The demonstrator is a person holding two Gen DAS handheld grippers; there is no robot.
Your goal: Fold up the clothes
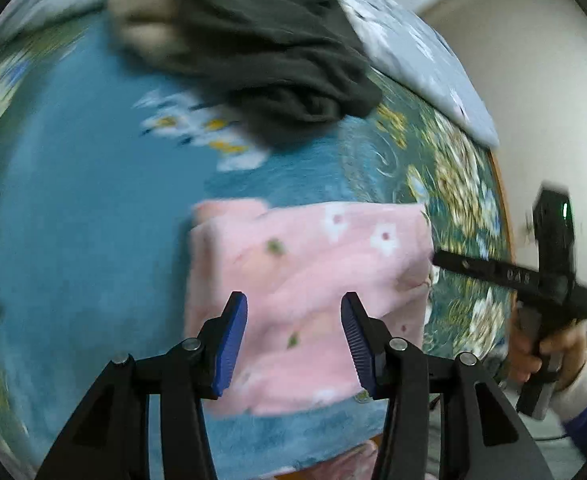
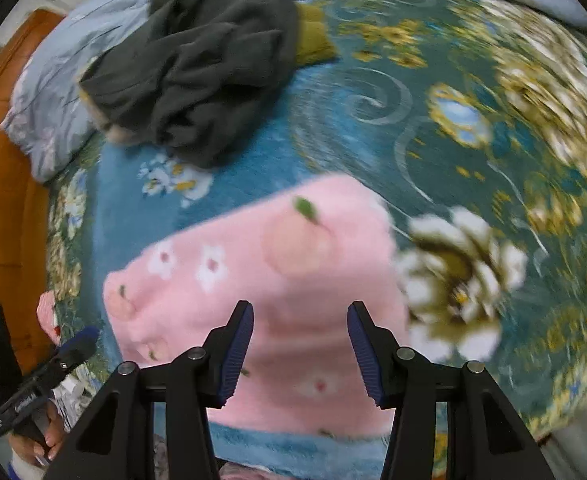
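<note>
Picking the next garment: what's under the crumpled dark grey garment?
Under the crumpled dark grey garment, a beige cloth and an olive-yellow cloth poke out over the blue floral blanket; how far they extend is hidden.

Both fisheye views look steeply down along their own gripper fingers at the bed (image 1: 73,240), from close above. The left wrist view faces the pink cloth (image 1: 309,280) from its left side, the right wrist view from its right. They share the pink cloth, the dark garment (image 2: 197,76) beyond it and the floral blanket (image 2: 473,128); each catches the other gripper at its edge.
</note>
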